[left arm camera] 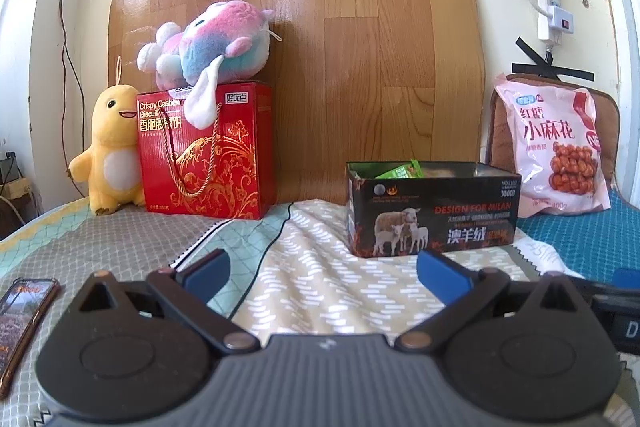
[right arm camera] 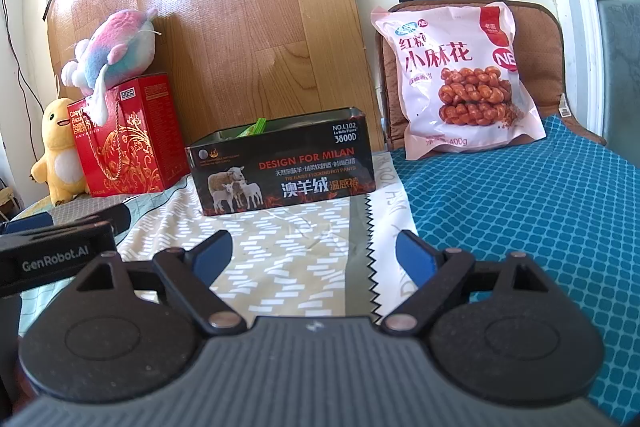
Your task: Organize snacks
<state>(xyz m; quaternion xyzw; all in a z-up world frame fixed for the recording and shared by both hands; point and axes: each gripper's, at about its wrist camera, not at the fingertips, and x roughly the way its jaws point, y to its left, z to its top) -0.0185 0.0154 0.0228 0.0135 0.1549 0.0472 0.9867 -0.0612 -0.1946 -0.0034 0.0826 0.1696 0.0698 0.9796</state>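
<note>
Both the left gripper [left arm camera: 322, 273] and right gripper [right arm camera: 314, 253] hover wide and empty. At twelve o'clock the black tin [right arm camera: 282, 167] already holds green packets [right arm camera: 252, 129]; the pink snack bag [right arm camera: 460, 79], at one o'clock, seemingly remains to sort.

The tin box [right arm camera: 280, 163] is black with orange flames, white sheep and red lettering; a green packet [right arm camera: 253, 128] shows inside. The snack bag [right arm camera: 460, 75] is pale pink with red characters and brown twists. The gift box [left arm camera: 206, 151] is red — gold scrollwork, gold cord. One plush [left arm camera: 110, 143] is yellow with a white belly; another [left arm camera: 212, 43] is pink, blue and white. The bedspread [left arm camera: 320, 279] is tan with white dashes, and a teal lattice cloth [right arm camera: 540, 207] covers its right edge.
</note>
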